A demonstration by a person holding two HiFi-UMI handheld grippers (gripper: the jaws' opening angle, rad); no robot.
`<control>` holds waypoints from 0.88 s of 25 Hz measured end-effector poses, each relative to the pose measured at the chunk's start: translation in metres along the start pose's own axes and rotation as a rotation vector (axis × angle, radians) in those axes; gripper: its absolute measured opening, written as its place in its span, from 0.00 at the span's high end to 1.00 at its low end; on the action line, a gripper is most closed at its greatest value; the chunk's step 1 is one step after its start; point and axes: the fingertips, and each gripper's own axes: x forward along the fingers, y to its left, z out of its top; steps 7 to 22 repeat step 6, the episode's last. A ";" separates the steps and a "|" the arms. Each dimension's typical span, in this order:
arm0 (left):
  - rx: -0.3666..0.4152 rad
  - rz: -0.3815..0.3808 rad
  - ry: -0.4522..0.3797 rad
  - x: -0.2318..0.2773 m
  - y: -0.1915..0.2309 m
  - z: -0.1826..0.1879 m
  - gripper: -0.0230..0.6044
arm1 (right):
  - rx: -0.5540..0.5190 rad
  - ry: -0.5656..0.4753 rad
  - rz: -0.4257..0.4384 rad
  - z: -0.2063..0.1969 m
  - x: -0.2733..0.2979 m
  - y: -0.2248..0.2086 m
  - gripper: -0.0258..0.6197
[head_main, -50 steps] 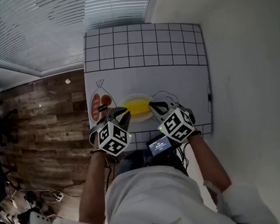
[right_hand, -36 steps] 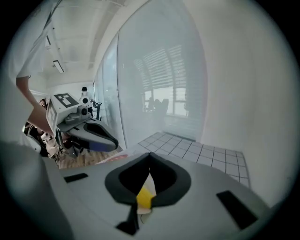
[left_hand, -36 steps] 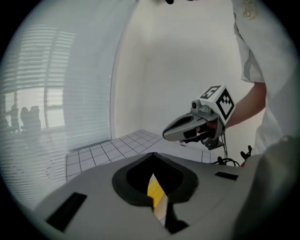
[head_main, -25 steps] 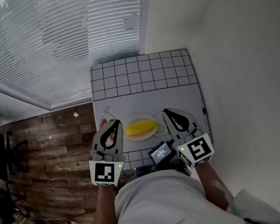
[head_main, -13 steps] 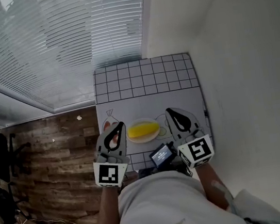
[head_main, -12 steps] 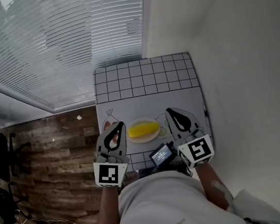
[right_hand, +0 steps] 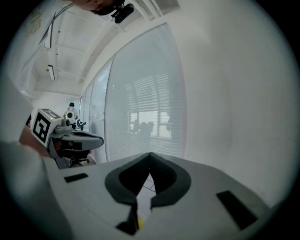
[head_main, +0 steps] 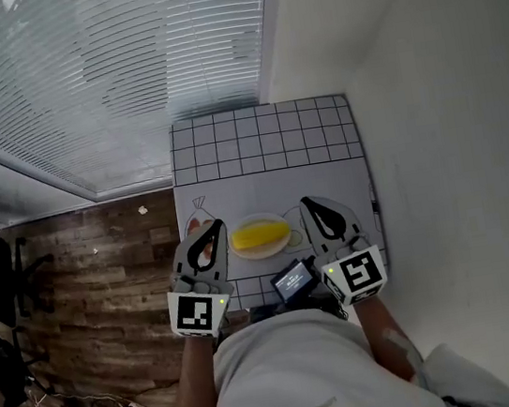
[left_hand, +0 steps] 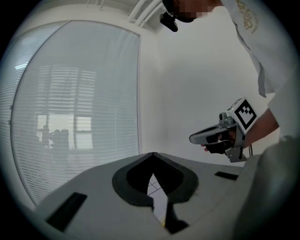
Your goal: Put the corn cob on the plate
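A white table mat (head_main: 262, 192) lies at the centre of the head view, its black grid (head_main: 264, 139) toward 12 o'clock. Window blinds (head_main: 120, 66) fill 11 o'clock, a bare white wall (head_main: 441, 122) 3 o'clock, and wood-plank flooring (head_main: 94, 269) 9 o'clock.

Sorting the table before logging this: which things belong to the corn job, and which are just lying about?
Job: corn cob, lying on the plate; left gripper and right gripper, both shut, empty.
Lying about: orange bag shape at the left of the mat; small screen between the grippers.
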 end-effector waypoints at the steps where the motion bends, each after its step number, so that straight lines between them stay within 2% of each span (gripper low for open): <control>1: 0.004 0.001 0.001 0.001 0.001 -0.001 0.95 | 0.000 0.001 0.002 -0.001 0.001 0.000 0.95; 22: -0.008 0.004 0.006 0.005 0.007 -0.003 0.95 | -0.005 0.010 0.004 -0.004 0.006 -0.001 0.95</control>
